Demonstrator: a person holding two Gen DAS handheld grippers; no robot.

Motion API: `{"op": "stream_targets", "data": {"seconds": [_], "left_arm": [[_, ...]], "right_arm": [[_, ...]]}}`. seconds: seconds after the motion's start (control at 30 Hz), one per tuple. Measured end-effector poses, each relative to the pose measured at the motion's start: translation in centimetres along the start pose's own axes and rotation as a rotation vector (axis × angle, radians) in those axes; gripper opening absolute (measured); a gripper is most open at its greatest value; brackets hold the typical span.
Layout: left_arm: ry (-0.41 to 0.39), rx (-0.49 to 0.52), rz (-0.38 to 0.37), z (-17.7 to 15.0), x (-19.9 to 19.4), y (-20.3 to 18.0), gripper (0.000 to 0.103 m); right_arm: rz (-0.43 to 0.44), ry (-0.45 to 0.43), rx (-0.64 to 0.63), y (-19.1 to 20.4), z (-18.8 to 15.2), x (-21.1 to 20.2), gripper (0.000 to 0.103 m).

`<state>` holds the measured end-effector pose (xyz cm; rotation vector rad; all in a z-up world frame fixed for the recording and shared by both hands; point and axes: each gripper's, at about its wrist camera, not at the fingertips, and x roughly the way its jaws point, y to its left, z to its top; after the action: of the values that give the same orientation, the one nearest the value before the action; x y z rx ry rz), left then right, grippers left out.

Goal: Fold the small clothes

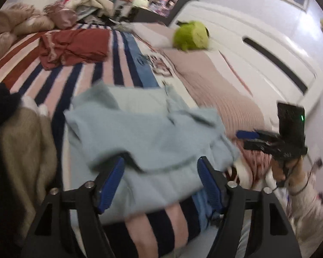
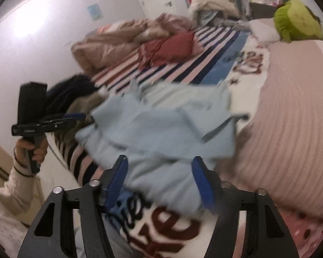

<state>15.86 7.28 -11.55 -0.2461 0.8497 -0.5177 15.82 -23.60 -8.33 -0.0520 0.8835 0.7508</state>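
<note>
On the bed, one maroon garment (image 1: 73,47) is seen far behind, one green plush toy (image 1: 191,35) near the headboard (image 1: 269,49), and a dark and beige clothes pile (image 1: 17,133) at the left. One light blue garment (image 1: 144,133) lies crumpled on the striped blanket (image 1: 60,79). It is placed just before the left gripper (image 1: 160,179) and the right gripper (image 2: 159,178); both are widely opened and nothing is held.

Soft, even indoor light. Glare blooms on the wall (image 2: 30,23) left of and beyond the right tongs (image 2: 159,179). Motion blur smears the garment (image 1: 140,129) ahead of the tongs. Fisheye bending and dark corners ring both views.
</note>
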Motion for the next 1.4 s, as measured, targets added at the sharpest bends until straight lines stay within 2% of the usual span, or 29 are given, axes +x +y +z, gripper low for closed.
{"op": "stream_targets", "data": {"seconds": [0.03,0.07,0.1,0.13,0.2,0.3,0.37,0.43,0.5,0.57,0.6,0.67,0.7,0.73,0.77,0.8,0.83,0.93,1.0,1.07,1.13,1.2,1.27,1.33,1.4], "left_arm": [[0.029,-0.001,-0.006,-0.5,0.7,-0.2,0.045],[0.062,-0.016,-0.022,-0.9,1.6,-0.2,0.039],[0.092,-0.035,-0.034,-1.2,2.6,0.0,0.03],[0.111,-0.04,-0.027,-1.4,3.4,0.1,0.025],[0.137,-0.036,0.033,-1.3,5.3,0.5,0.021],[0.13,-0.032,0.065,0.0,7.1,1.0,0.017],[0.107,-0.038,0.113,2.0,8.0,1.7,0.017],[0.071,-0.057,0.126,4.8,8.8,2.8,0.017],[0.0,-0.067,0.217,8.0,9.4,4.1,0.017],[-0.087,-0.107,0.305,11.0,9.8,6.1,0.024],[-0.118,-0.134,0.347,12.4,10.1,7.3,0.033],[-0.123,-0.181,0.447,14.5,10.8,9.6,0.038],[-0.111,-0.194,0.465,15.2,10.9,10.3,0.038],[-0.105,-0.2,0.453,15.3,10.8,10.5,0.044],[-0.107,-0.202,0.42,15.3,10.3,10.6,0.05],[-0.127,-0.196,0.389,15.0,9.5,10.4,0.063],[-0.15,-0.185,0.37,14.6,8.6,9.9,0.074],[-0.131,-0.165,0.28,13.8,7.6,8.2,0.08],[-0.101,-0.139,0.268,13.1,7.8,7.2,0.084],[-0.054,-0.092,0.335,12.2,8.5,6.5,0.085],[0.001,-0.122,0.378,11.5,9.5,7.0,0.085],[0.03,-0.205,0.379,11.0,10.3,8.5,0.085],[0.049,-0.217,0.421,10.7,11.1,9.4,0.085],[0.071,-0.219,0.469,10.8,11.9,10.0,0.085],[0.076,-0.24,0.468,11.1,12.1,10.6,0.086]], "right_arm": [[0.002,0.03,0.004,0.2,-0.4,1.0,0.025],[0.002,0.063,0.013,0.3,-0.6,2.2,0.015],[-0.002,0.09,0.02,0.3,-0.7,3.4,0.014],[-0.023,0.117,0.018,0.2,-0.8,4.8,0.013],[-0.071,0.144,0.019,-0.2,-0.6,6.7,0.008],[-0.106,0.136,0.067,-1.7,0.8,8.8,0.004],[-0.145,0.105,0.084,-2.8,2.6,9.7,0.004],[-0.174,0.091,0.104,-4.2,4.7,10.8,0.004],[-0.205,0.063,0.111,-5.5,7.4,11.3,0.004],[-0.26,0.022,0.111,-6.8,10.2,11.7,0.004],[-0.293,0.004,0.118,-7.7,11.5,12.0,0.004],[-0.358,-0.002,0.166,-9.8,13.8,12.7,0.007],[-0.375,-0.002,0.17,-10.4,14.4,12.8,0.011],[-0.385,-0.004,0.16,-10.4,14.5,12.5,0.011],[-0.387,-0.011,0.143,-10.1,14.3,12.0,0.017],[-0.362,-0.027,0.128,-9.7,13.9,11.2,0.023],[-0.348,-0.033,0.126,-9.3,13.6,10.8,0.034],[-0.299,-0.035,0.126,-8.0,11.4,9.0,0.037],[-0.283,-0.021,0.122,-7.2,10.3,9.0,0.044],[-0.328,-0.006,0.095,-6.7,10.0,9.6,0.06],[-0.381,0.008,0.084,-6.8,10.1,10.4,0.067],[-0.428,0.032,0.081,-7.6,10.3,11.5,0.067],[-0.476,0.086,0.083,-8.9,10.5,13.4,0.067],[-0.482,0.129,0.059,-9.6,10.8,15.0,0.067],[-0.469,0.124,0.063,-9.8,11.1,15.2,0.066]]}}
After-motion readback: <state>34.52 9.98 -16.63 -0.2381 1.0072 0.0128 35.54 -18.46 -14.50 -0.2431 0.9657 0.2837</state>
